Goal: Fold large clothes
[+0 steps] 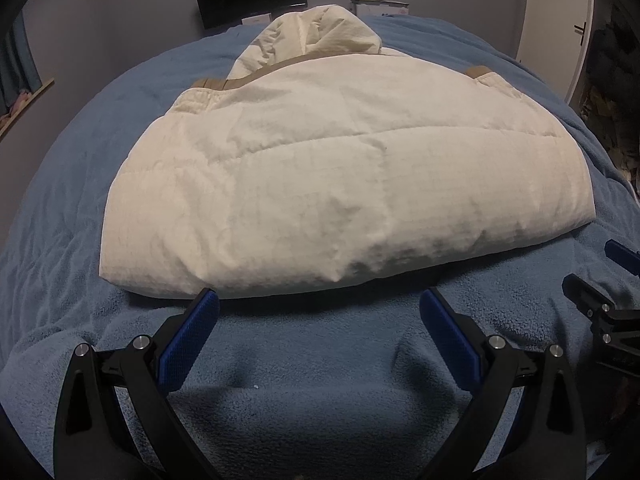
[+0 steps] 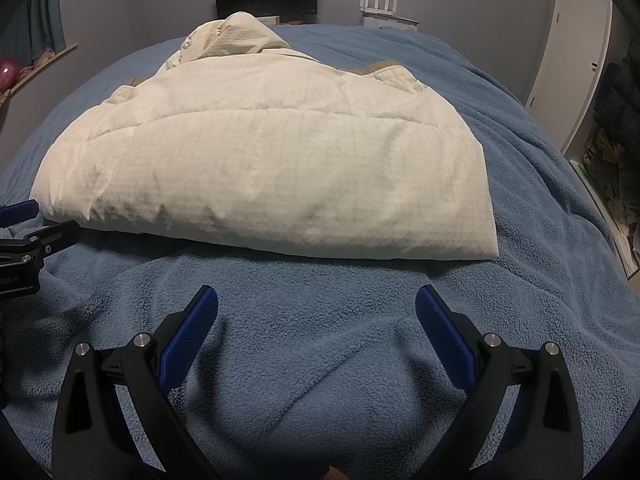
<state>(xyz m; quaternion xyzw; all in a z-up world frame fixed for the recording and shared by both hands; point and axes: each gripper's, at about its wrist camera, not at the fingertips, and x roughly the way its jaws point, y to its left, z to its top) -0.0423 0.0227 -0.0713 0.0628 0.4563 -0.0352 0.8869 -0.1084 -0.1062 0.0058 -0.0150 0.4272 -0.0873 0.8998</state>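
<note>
A cream quilted jacket (image 1: pixel 340 176) lies folded into a puffy, rounded bundle on a blue fleece blanket (image 1: pixel 312 360). The fabric shows a fine grid weave, stitched horizontal seams and tan trim along the far edge; its crumpled hood (image 1: pixel 316 36) rests at the far end of the jacket. The left gripper (image 1: pixel 320 316) sits just short of the jacket's near edge, jaws spread wide, holding nothing. The right gripper (image 2: pixel 316 312) sits nearer the jacket's right corner, jaws equally wide, empty. Finger pads (image 2: pixel 188 340) are blue and finely ribbed on black arms.
</note>
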